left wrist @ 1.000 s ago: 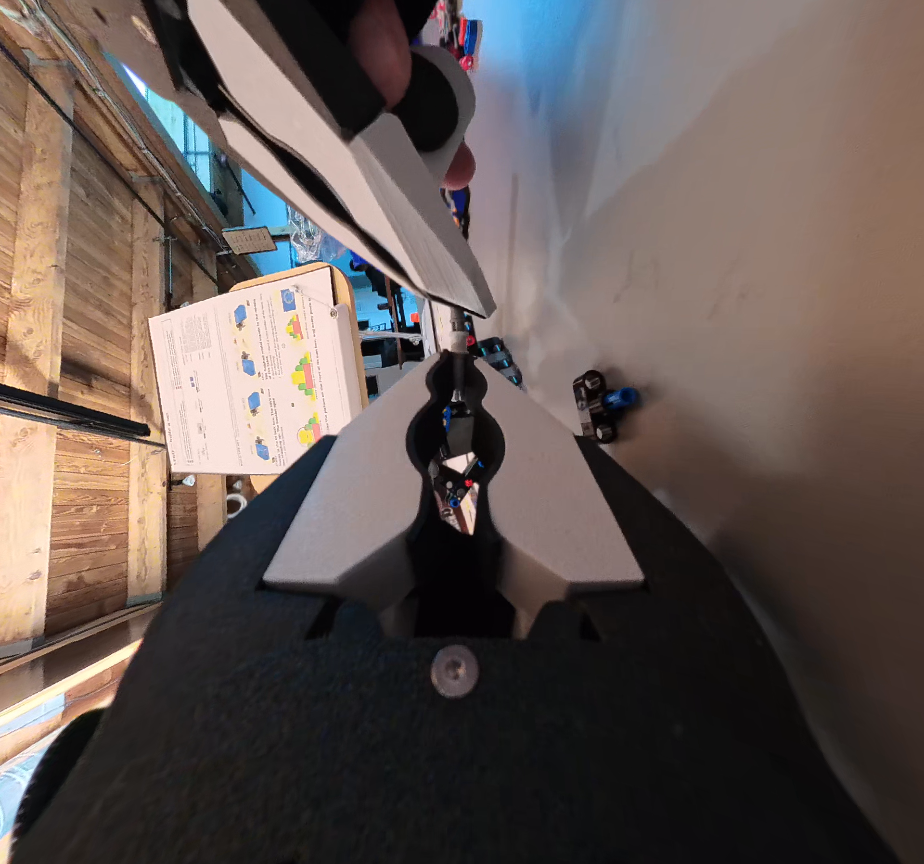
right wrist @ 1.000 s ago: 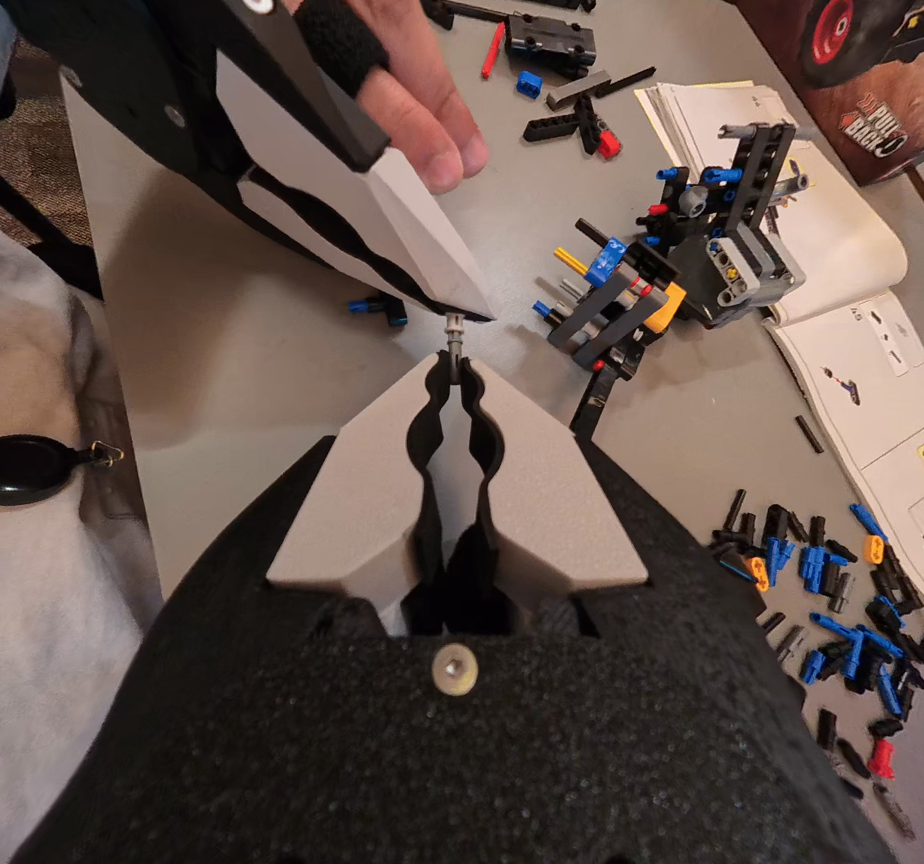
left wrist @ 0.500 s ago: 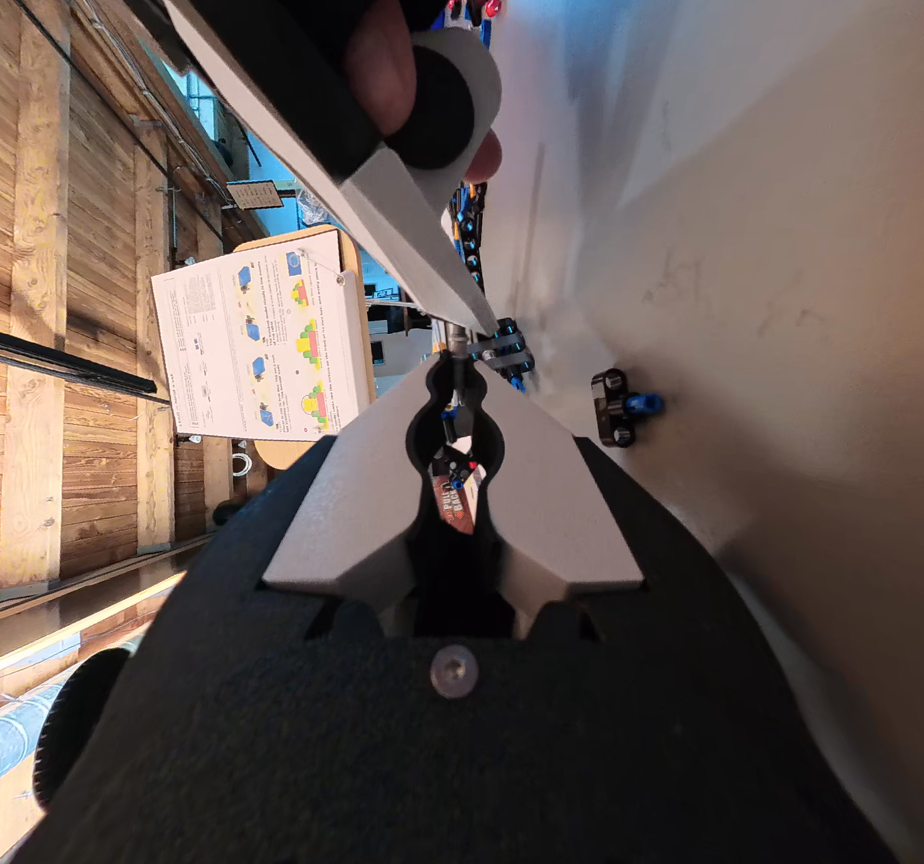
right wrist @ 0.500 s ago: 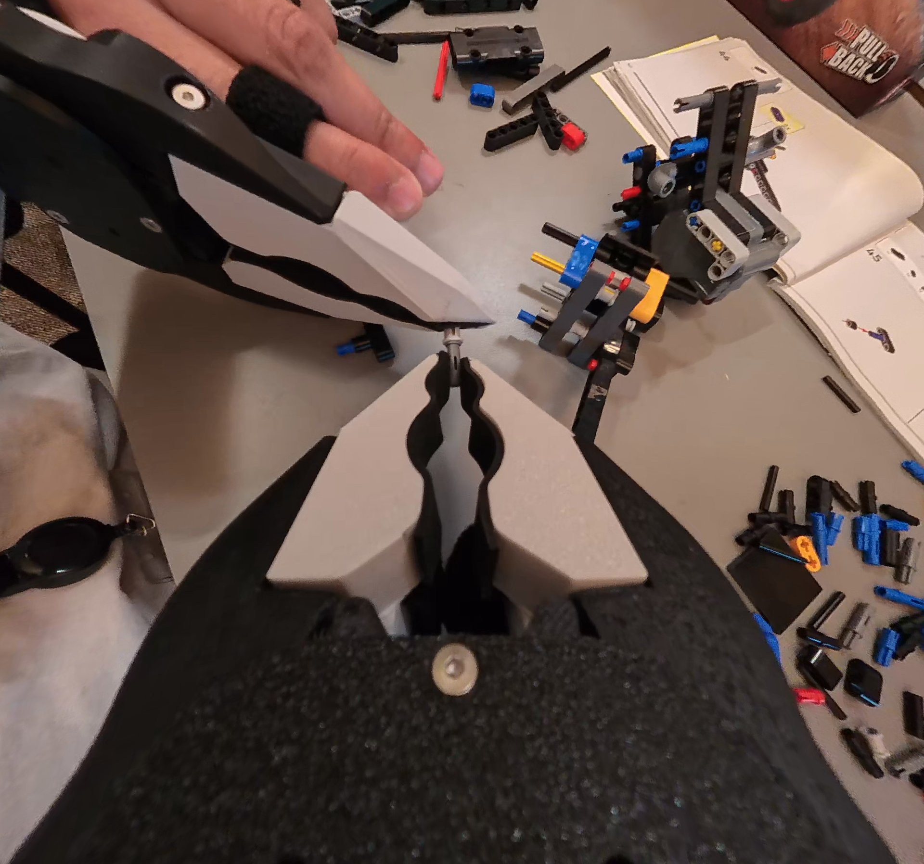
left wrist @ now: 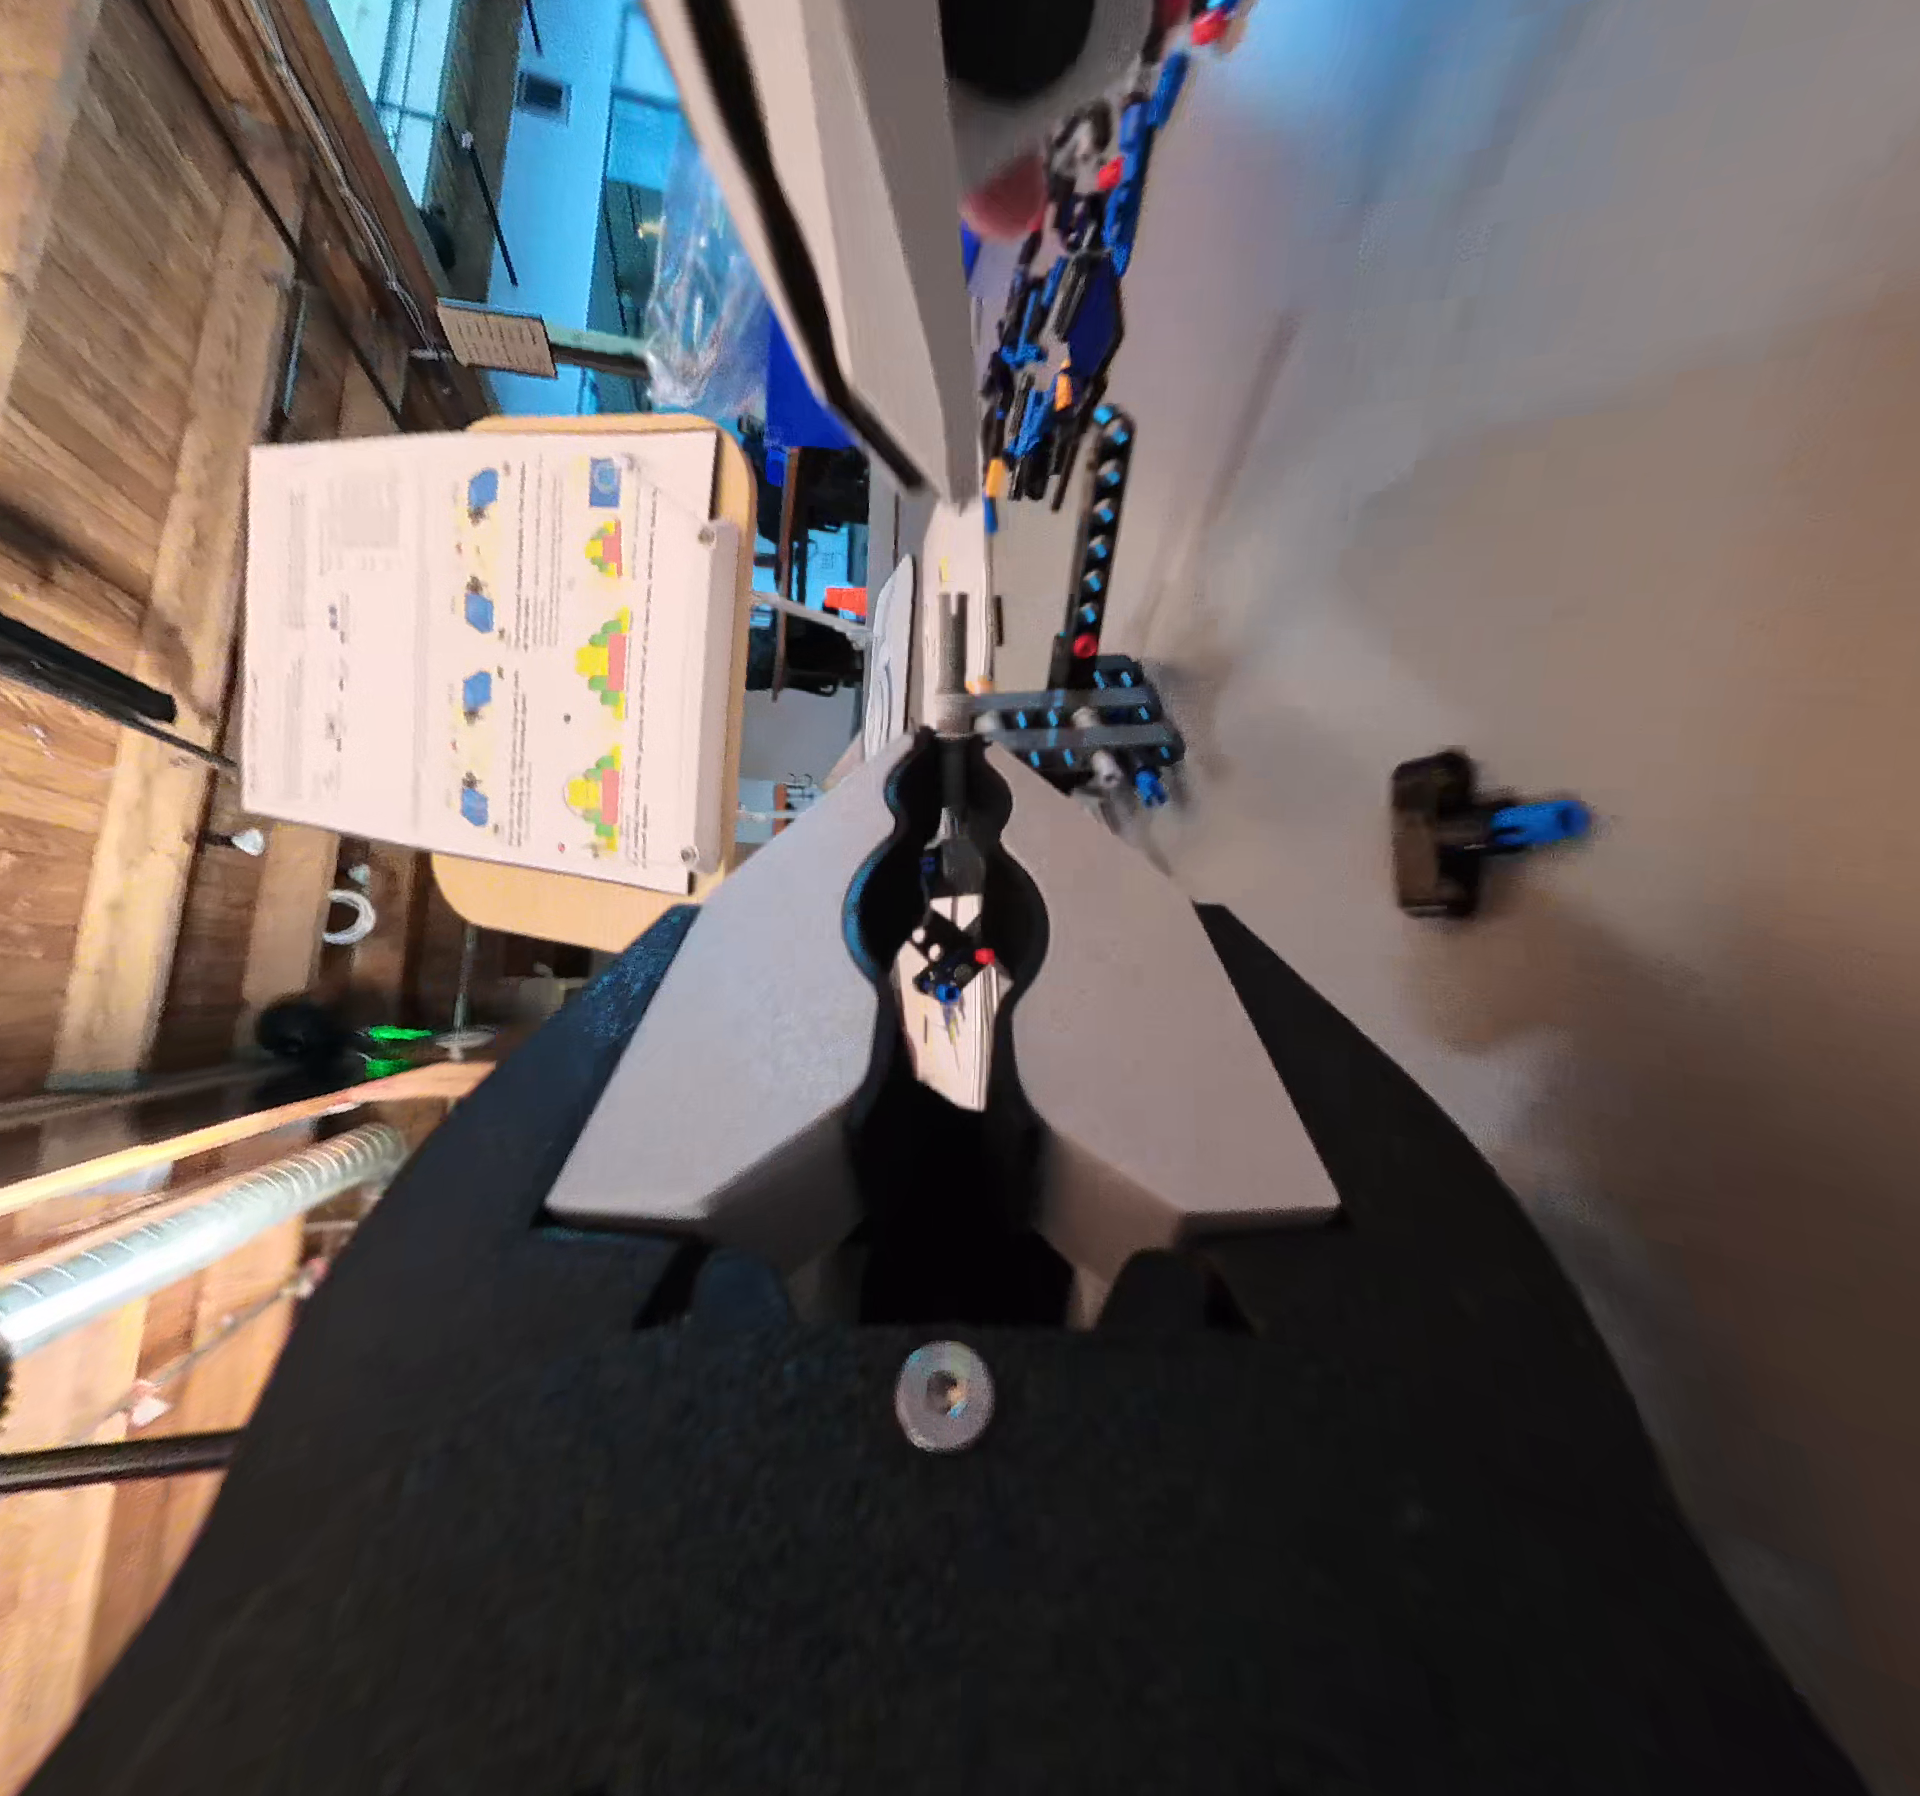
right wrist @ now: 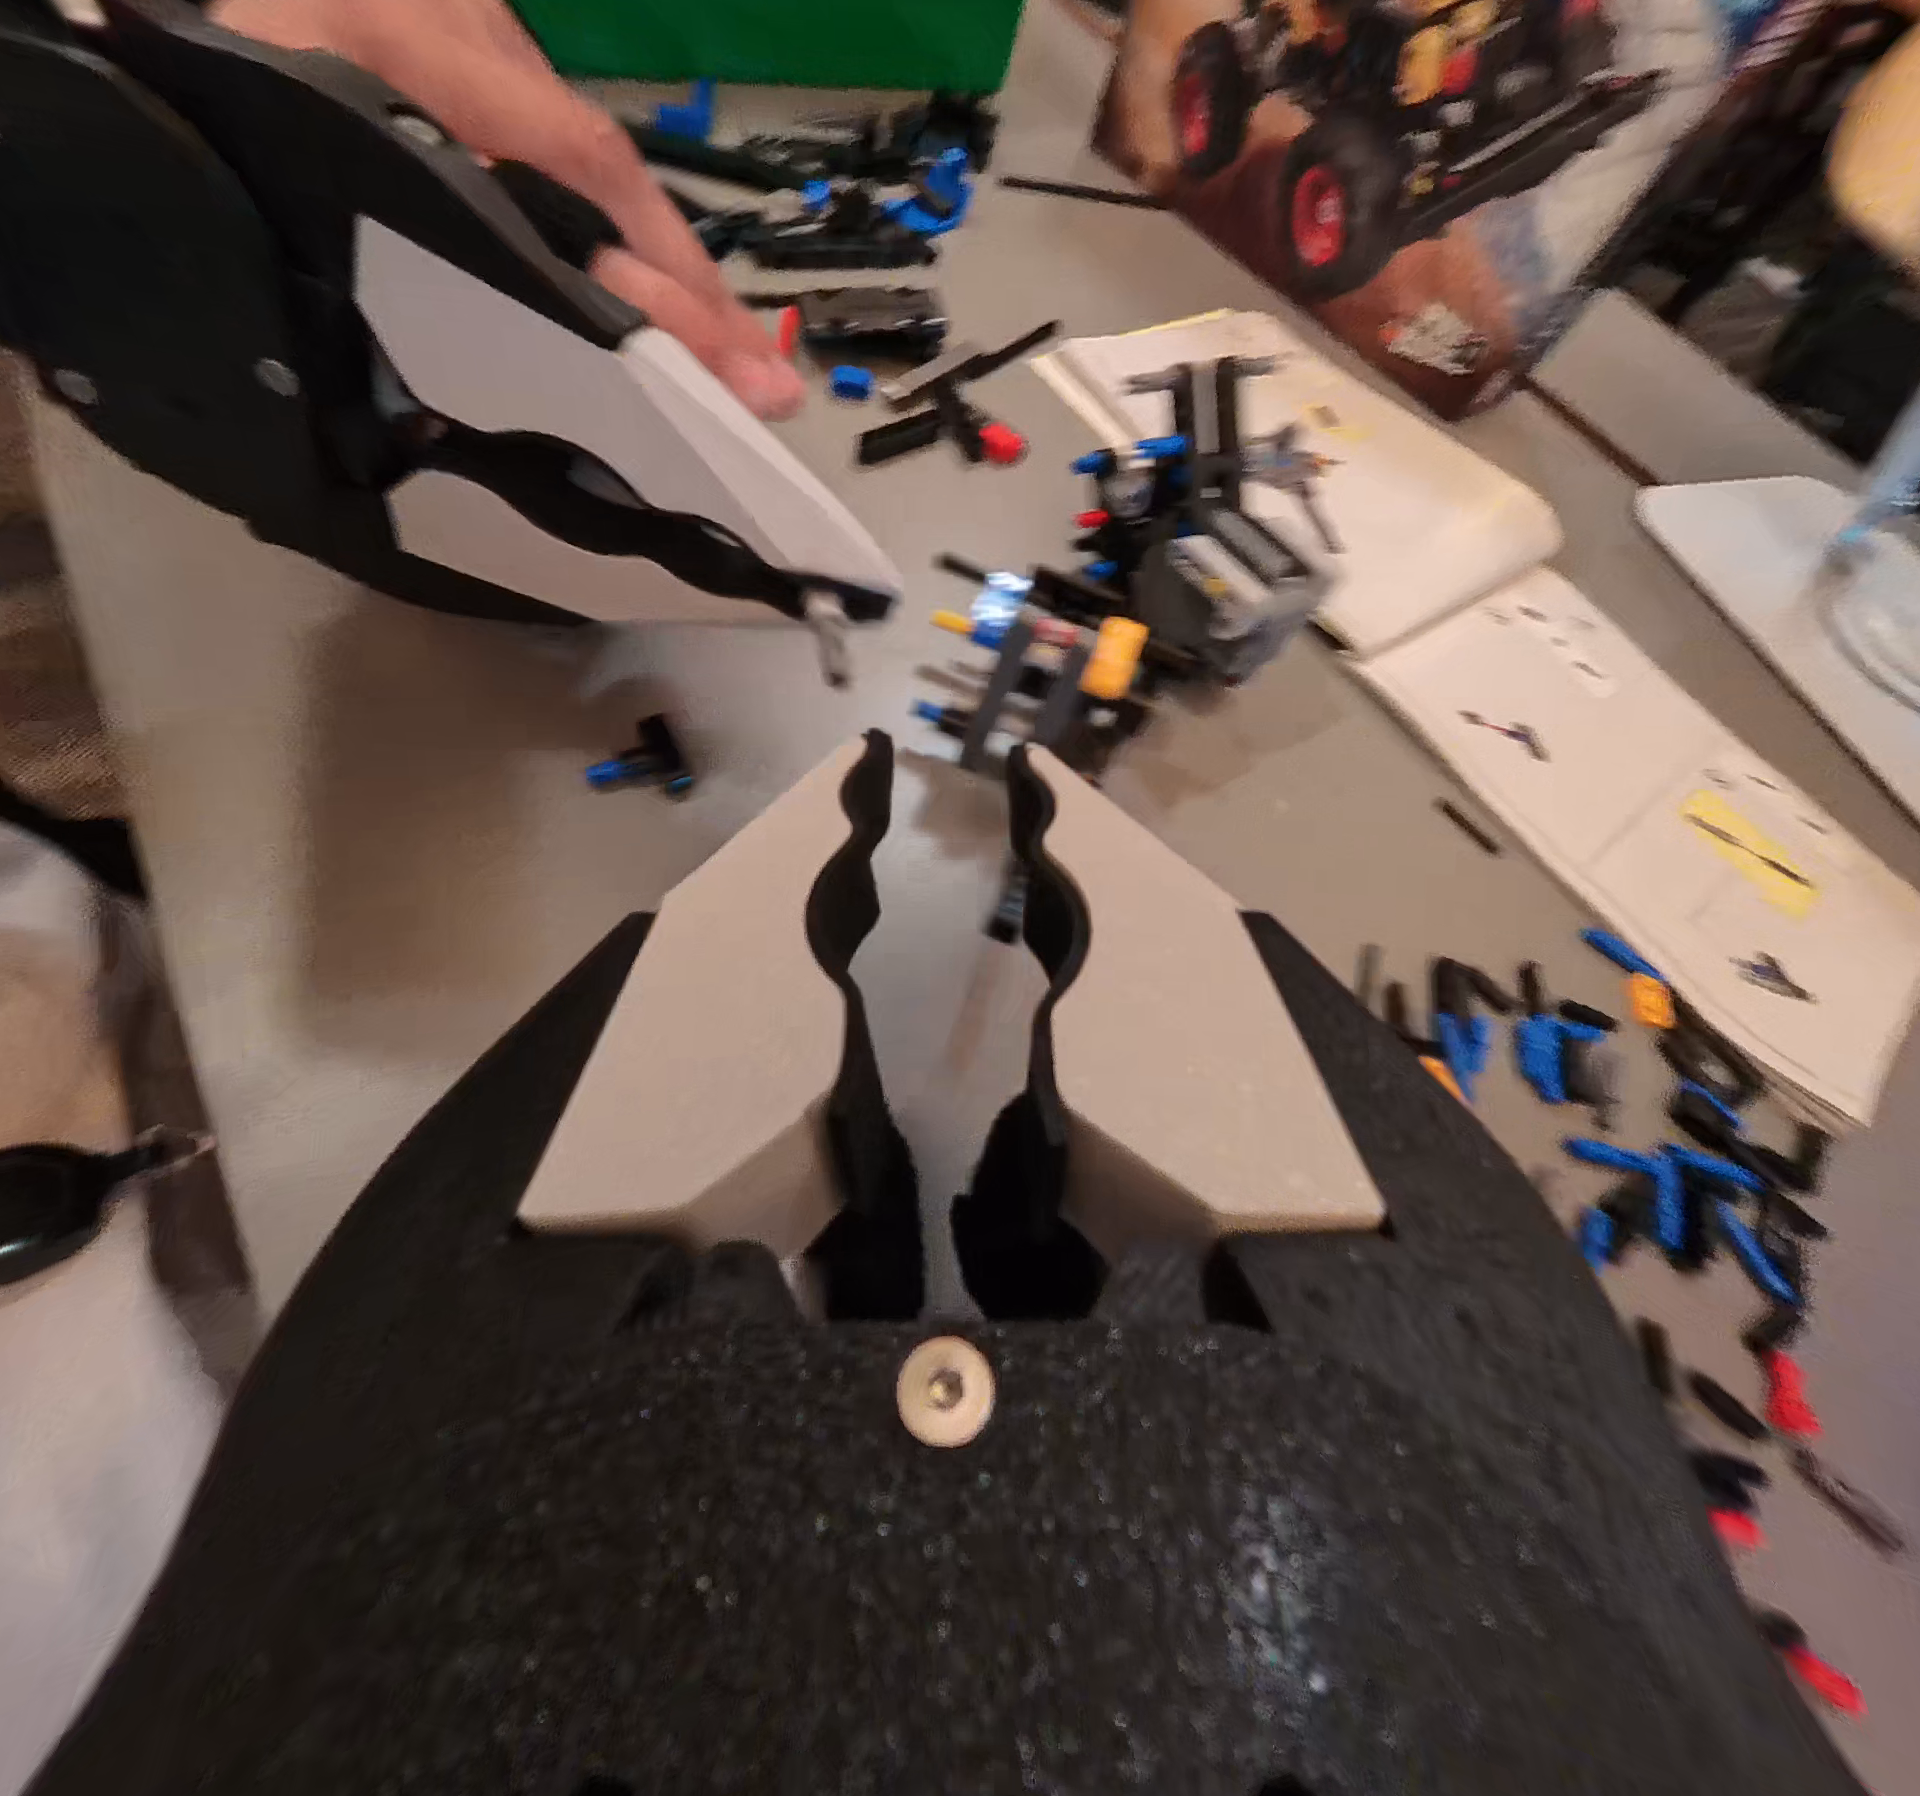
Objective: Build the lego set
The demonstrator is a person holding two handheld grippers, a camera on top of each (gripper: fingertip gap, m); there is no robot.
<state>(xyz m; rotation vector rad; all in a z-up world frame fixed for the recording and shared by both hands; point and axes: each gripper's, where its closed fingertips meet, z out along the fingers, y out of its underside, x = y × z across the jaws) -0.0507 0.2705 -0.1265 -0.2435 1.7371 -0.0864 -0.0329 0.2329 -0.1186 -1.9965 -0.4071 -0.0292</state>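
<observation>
My left gripper (left wrist: 951,744) is shut on a small grey pin (left wrist: 951,650) that sticks out past its tips. In the right wrist view this gripper (right wrist: 862,598) hangs above the table at the upper left, a hand on it, with the pin (right wrist: 828,632) pointing down from its tips. My right gripper (right wrist: 945,757) is open and empty, a short way below and right of the pin. A small black, blue and orange lego assembly (right wrist: 1049,676) stands just beyond the right gripper; it also shows in the left wrist view (left wrist: 1081,718).
A larger grey and black assembly (right wrist: 1216,551) stands on the open instruction booklet (right wrist: 1455,541). The set's box (right wrist: 1351,84) is at the back right. Loose pieces lie at the right (right wrist: 1662,1175) and at the back (right wrist: 852,219). A black and blue piece (right wrist: 644,759) lies at the left. My hands' fingertips stand some 5 cm from each other.
My right gripper has opened, let go of the grey pin and drawn back. My left gripper keeps the pin and has moved up and left of the right gripper.
</observation>
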